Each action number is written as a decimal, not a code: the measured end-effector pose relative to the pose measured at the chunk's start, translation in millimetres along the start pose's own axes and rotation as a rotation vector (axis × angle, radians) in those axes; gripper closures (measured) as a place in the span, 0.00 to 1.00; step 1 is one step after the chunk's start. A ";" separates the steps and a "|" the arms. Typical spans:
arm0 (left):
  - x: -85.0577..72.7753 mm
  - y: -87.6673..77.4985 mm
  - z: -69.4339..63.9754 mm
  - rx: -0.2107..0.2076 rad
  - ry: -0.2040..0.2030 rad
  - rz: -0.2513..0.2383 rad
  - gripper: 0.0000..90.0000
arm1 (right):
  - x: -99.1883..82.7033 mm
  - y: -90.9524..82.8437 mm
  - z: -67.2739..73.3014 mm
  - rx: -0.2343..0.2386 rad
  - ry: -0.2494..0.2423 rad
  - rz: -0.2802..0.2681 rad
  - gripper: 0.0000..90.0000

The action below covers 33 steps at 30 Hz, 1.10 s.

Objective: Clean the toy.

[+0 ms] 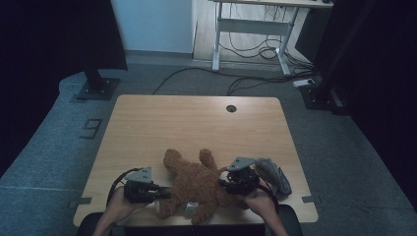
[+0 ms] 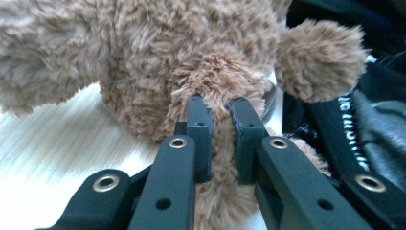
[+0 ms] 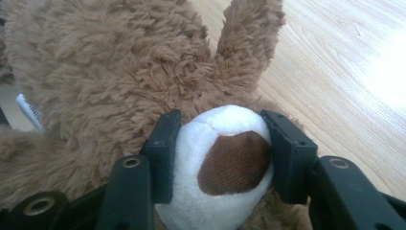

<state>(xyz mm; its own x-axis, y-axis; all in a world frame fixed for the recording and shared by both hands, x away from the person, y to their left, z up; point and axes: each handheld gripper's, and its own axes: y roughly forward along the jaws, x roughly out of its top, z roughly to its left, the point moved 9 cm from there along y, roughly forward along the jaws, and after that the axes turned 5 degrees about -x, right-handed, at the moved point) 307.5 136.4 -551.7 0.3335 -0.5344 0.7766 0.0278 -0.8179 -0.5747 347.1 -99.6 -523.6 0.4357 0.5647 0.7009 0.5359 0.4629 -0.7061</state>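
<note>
Wooden table (image 1: 162,118) has a teddy bear (image 1: 196,184) near its front edge. Left gripper (image 2: 221,132) pinches its fur, right gripper (image 3: 221,153) squeezes its white paw (image 3: 225,165). Pulling apart could rip it.

The high view is dim, its corners nearly black — only the counter (image 1: 196,123) catches light. Both gripper views are brighter, with white glare on the wood and soft, blurred edges.

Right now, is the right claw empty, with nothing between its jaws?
No, in the right gripper view the right claw is closed on the white foot pad of the brown teddy bear.
</note>
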 end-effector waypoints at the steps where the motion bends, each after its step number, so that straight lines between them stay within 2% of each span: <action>1: -0.9 1.2 0.5 0.000 -0.001 0.000 0.89 | -0.4 0.0 0.2 0.003 0.004 -0.003 0.55; 5: -2.4 1.6 0.9 -0.003 -0.005 -0.022 0.87 | 1.1 -1.8 -0.7 0.020 0.014 -0.014 0.47; 7: -2.7 1.4 0.6 0.004 0.000 -0.024 0.86 | 3.0 -4.0 -0.4 0.037 0.005 -0.005 0.42; 10: -2.3 1.4 0.4 0.017 -0.003 -0.035 0.85 | 9.7 -14.0 -5.6 0.041 0.006 -0.028 0.34; 13: -2.3 1.6 0.5 0.021 -0.003 -0.044 0.84 | 18.4 -32.3 -22.7 0.013 0.031 -0.084 0.25; 15: -2.5 1.7 0.9 0.026 -0.003 -0.055 0.83 | 18.9 -41.2 -36.6 -0.016 0.047 -0.096 0.22; 16: -2.6 1.7 1.0 0.027 -0.002 -0.057 0.82 | 16.0 -47.6 -51.4 -0.048 0.057 -0.098 0.22; 18: -2.8 2.2 0.9 0.034 0.001 -0.064 0.82 | 14.6 -48.9 -54.5 -0.054 0.062 -0.095 0.22; 21: -3.3 2.8 0.9 0.046 0.003 -0.063 0.80 | 2.8 -52.0 -79.6 -0.118 0.090 -0.080 0.20; 26: -3.3 3.1 1.3 0.066 0.001 -0.060 0.78 | -21.7 -46.4 -106.5 -0.183 0.146 -0.032 0.20; 30: -3.7 3.8 1.0 0.087 0.011 -0.045 0.78 | -45.2 -36.1 -124.0 -0.227 0.196 0.004 0.19; 32: -4.2 4.1 1.2 0.100 0.016 -0.035 0.77 | -61.5 -27.4 -131.5 -0.232 0.231 0.023 0.18; 33: -4.3 4.3 1.1 0.103 0.019 -0.032 0.77 | -61.5 -27.4 -131.5 -0.232 0.231 0.023 0.18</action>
<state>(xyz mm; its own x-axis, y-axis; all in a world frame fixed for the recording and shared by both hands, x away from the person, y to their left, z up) 307.2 135.4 -557.8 0.3131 -0.5127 0.7995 0.1356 -0.8090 -0.5719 400.7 -236.8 -534.1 0.5879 0.3911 0.7081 0.6630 0.2686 -0.6988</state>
